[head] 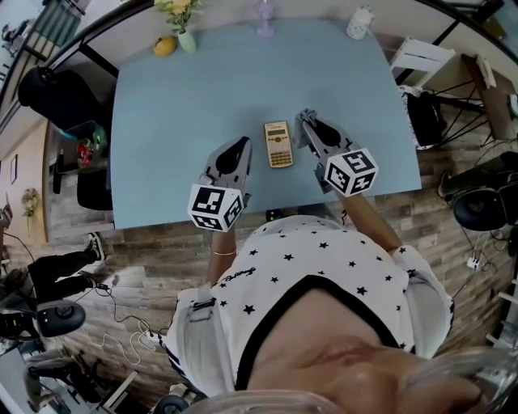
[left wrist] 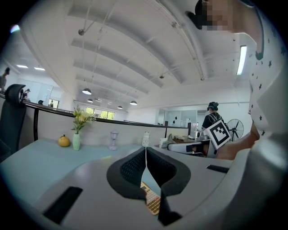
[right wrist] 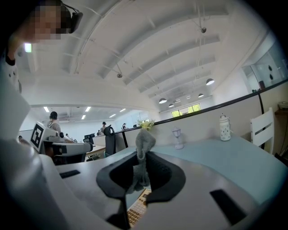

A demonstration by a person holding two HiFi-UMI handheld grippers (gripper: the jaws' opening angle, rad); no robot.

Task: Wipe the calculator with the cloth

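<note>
A small gold calculator (head: 278,144) lies flat on the light blue table (head: 178,113), near its front middle. My left gripper (head: 242,146) is just left of it, jaws shut with nothing between them (left wrist: 145,152); the calculator (left wrist: 152,201) shows below the jaws. My right gripper (head: 307,120) is just right of the calculator, shut on a grey cloth (right wrist: 143,150) that sticks up between its pads. The calculator's keys (right wrist: 136,207) show under the right jaws. Neither gripper touches the calculator.
Along the table's far edge stand a vase with flowers (head: 183,24), a yellow fruit (head: 164,46), a clear goblet (head: 265,18) and a white jar (head: 359,23). A white chair (head: 421,58) is off the right side. People are at desks in the background.
</note>
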